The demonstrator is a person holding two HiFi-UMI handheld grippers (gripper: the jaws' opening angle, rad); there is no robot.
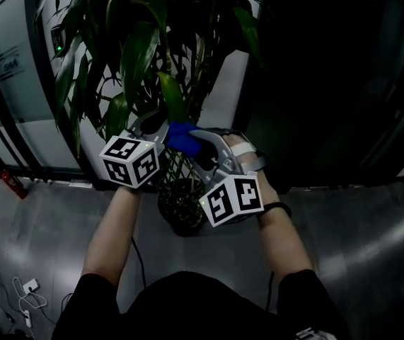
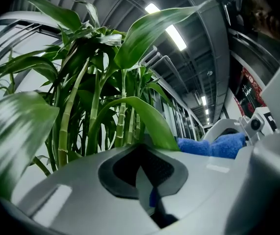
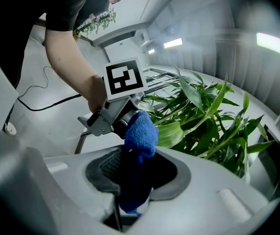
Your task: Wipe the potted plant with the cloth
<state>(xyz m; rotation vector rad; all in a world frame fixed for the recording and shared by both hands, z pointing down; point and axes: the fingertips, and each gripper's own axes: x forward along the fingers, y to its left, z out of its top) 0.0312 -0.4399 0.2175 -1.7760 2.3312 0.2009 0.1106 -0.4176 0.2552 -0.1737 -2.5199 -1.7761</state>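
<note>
Clamping the blue cloth [image 1: 182, 137], the right tool [image 1: 200, 144] holds it against a leaf [image 1: 172, 96] of the potted plant [image 1: 142, 44], pinched by the left tool [image 1: 156, 127]

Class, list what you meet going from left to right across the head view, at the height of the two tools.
Red object → left tool → cloth → right tool → wristband

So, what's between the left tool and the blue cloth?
A long green leaf, tip held in the left tool, against the right tool's fuzzy blue cloth; the head view shows it.
</note>
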